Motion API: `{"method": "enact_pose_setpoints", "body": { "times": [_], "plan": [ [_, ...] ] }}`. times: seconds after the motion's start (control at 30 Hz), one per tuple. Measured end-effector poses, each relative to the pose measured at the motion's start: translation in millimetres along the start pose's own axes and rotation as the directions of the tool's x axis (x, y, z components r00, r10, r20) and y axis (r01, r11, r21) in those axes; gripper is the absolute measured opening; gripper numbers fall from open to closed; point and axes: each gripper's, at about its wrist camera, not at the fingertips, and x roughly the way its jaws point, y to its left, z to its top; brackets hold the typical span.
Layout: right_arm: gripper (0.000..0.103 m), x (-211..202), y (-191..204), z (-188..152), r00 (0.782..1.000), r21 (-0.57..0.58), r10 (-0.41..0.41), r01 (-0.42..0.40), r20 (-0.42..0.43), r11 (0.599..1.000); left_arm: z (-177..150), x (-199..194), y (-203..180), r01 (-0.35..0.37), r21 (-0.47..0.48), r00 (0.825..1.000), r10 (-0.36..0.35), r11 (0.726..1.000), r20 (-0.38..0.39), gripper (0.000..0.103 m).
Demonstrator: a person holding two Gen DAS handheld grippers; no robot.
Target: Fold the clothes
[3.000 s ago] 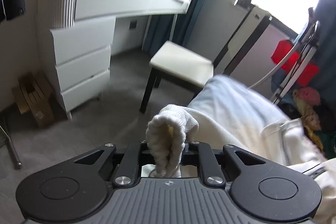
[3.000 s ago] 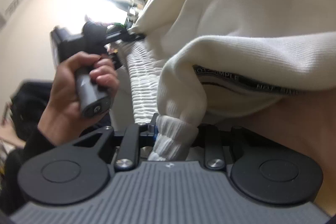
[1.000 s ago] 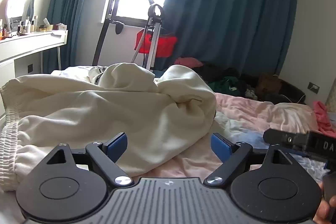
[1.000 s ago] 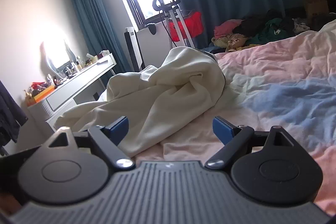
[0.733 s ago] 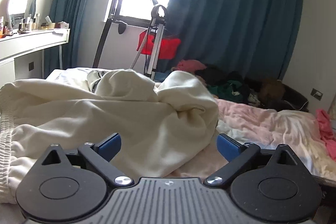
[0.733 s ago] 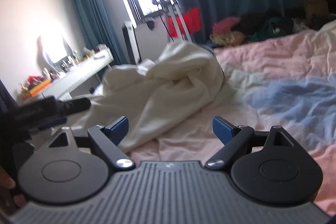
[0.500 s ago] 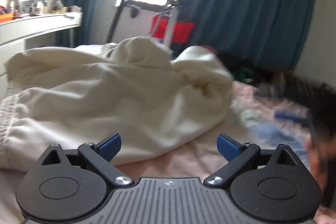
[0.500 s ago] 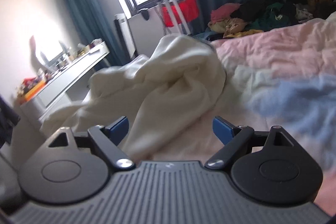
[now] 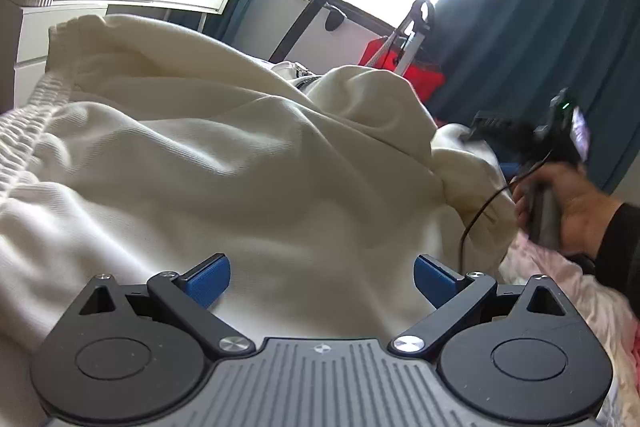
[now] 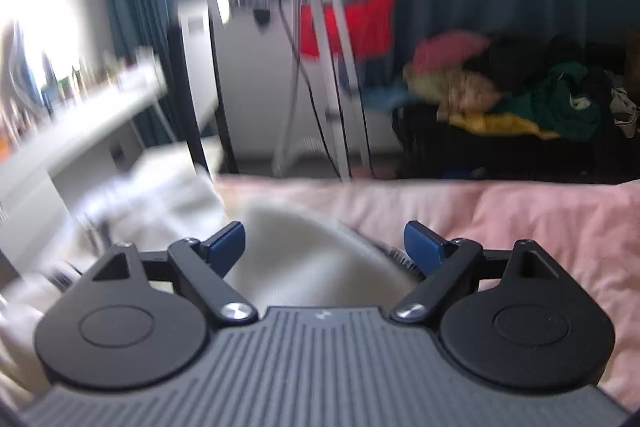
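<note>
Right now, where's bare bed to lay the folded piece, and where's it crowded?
Free: the pink bedspread, right of the cream garment and running to the bed's far edge. Crowded: the garment heaps over the dresser side, with the left gripper open over it and the right gripper open at its edge, jaws just closing. The clothes pile sits beyond the bed.

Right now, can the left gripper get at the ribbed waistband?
Probably yes. The left gripper is open over the cream garment, and nothing lies between it and the waistband off to its left.
</note>
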Motion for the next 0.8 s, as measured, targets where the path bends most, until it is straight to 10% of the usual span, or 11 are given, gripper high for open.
{"method": "enact_pose_setpoints", "body": {
  "times": [0.2,0.5,0.8],
  "plan": [
    [0.010,-11.9,13.5,-17.8,0.997,-0.072,-0.074,0.077,0.036,0.994,-2.4,8.9,2.5,-0.004,-0.004,1.000,0.004,1.000,-0.004,0.100],
    [0.005,-157.1,-24.5,11.1,0.957,-0.013,-0.136,0.144,0.256,0.990,1.6,0.8,-3.8,0.002,-0.005,1.000,-0.002,1.000,0.000,0.100],
    [0.005,-334.1,-120.4,-28.6,0.809,0.365,-0.431,0.291,0.399,0.884,6.3,-20.4,-22.2,0.009,0.070,0.999,-0.011,0.997,0.035,0.100]
  ]
}}
